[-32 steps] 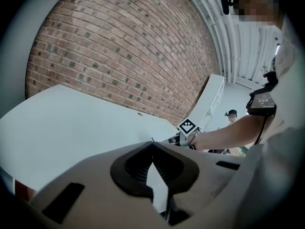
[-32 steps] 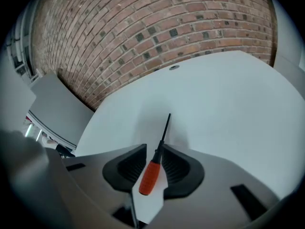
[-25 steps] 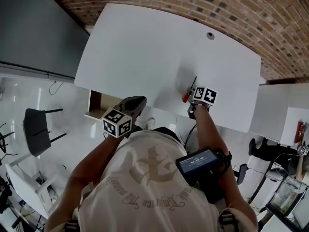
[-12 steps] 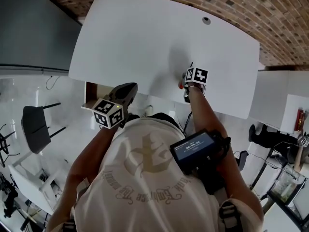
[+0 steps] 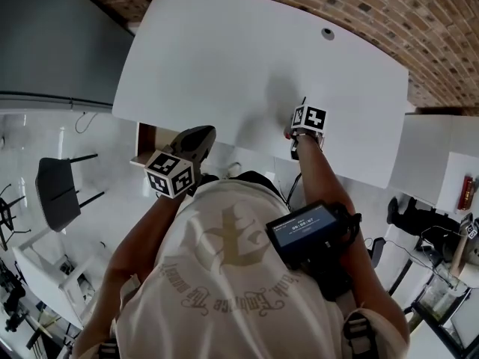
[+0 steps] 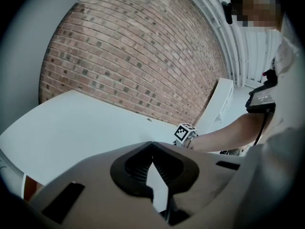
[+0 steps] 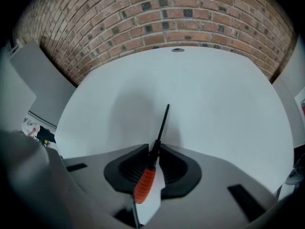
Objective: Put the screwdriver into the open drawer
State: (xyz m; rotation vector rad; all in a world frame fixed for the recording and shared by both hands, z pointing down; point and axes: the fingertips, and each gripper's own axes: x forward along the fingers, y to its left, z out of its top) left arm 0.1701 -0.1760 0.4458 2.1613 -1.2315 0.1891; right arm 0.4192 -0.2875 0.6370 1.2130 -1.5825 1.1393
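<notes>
Closing since a second earlier, the right gripper [image 7: 153,149] had its fingers [image 7: 178,168] pinched on the black neck of the screwdriver [image 7: 145,182], which lay on the table [image 5: 224,58] by its near edge. The left gripper [image 6: 151,144], fingers together and empty, hovered by the open drawer [image 5: 150,137] at the left. Gripped only at the neck, the screwdriver's orange handle might pivot or slip free on lifting.

R hand-held gripper [image 7: 154,149] pts down, jaws just closed on screwdriver [image 7: 145,182]; L hand-held gripper [image 6: 152,143] jaws together.
</notes>
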